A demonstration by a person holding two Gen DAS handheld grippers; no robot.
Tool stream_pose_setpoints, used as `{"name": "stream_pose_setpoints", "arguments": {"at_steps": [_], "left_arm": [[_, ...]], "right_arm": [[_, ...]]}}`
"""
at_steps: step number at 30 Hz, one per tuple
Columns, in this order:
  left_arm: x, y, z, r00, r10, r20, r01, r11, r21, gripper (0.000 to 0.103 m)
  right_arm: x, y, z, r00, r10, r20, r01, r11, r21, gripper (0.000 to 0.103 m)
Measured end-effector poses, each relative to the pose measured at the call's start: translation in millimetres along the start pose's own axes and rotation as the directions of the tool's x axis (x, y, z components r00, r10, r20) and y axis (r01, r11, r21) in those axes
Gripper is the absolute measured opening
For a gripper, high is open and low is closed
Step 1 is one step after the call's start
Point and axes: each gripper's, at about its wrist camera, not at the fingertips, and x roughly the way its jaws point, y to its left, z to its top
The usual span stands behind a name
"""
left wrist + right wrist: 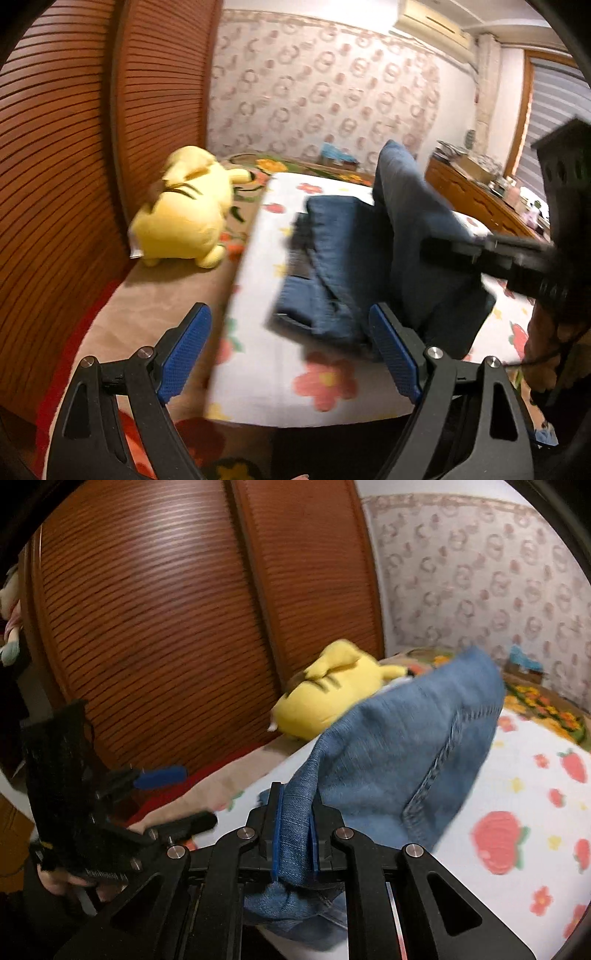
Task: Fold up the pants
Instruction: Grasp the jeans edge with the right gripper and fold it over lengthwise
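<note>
Denim fills the lower middle of my right wrist view, where my right gripper (295, 829) is clamped on an edge of the pants (402, 746), lifting it off the flowered sheet (517, 842). My left gripper (291, 354) hangs with pads spread wide, nothing between them. A yellow plush toy (184, 210) lies at left.
</note>
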Motion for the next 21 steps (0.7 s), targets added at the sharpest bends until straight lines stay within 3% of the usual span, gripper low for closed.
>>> {"name": "stream_pose_setpoints", "arguments": {"at_steps": [6,9,11,15,21], "left_arm": [[-5.0,22.9,0.6,0.999,0.041,0.016,-0.041,0.998,-0.04,0.088],[-4.5,24.2,1.6,0.999,0.048,0.019,-0.047,0.998,-0.04,0.088],[-3.9,21.1,2.5,0.999,0.044,0.02,-0.044,0.998,-0.035,0.088],[-3.2,15.7,4.8,0.999,0.032,0.024,-0.031,0.999,-0.019,0.088],[-0.3,-8.5,13.9,1.0,-0.01,0.03,0.009,1.0,0.022,0.088]], "right_arm": [[48.2,4.7,-16.5,0.991,0.068,-0.112,-0.067,0.998,0.011,0.011],[54.5,1.3,-21.1,0.99,0.068,-0.124,-0.066,0.998,0.023,0.012],[51.3,-0.9,-17.1,0.99,0.071,-0.122,-0.068,0.997,0.03,0.02],[32.4,3.7,-7.3,0.995,0.023,-0.098,-0.022,1.0,0.011,0.043],[-2.1,-4.3,-0.6,0.989,-0.144,-0.027,0.142,0.988,-0.058,0.049]]}}
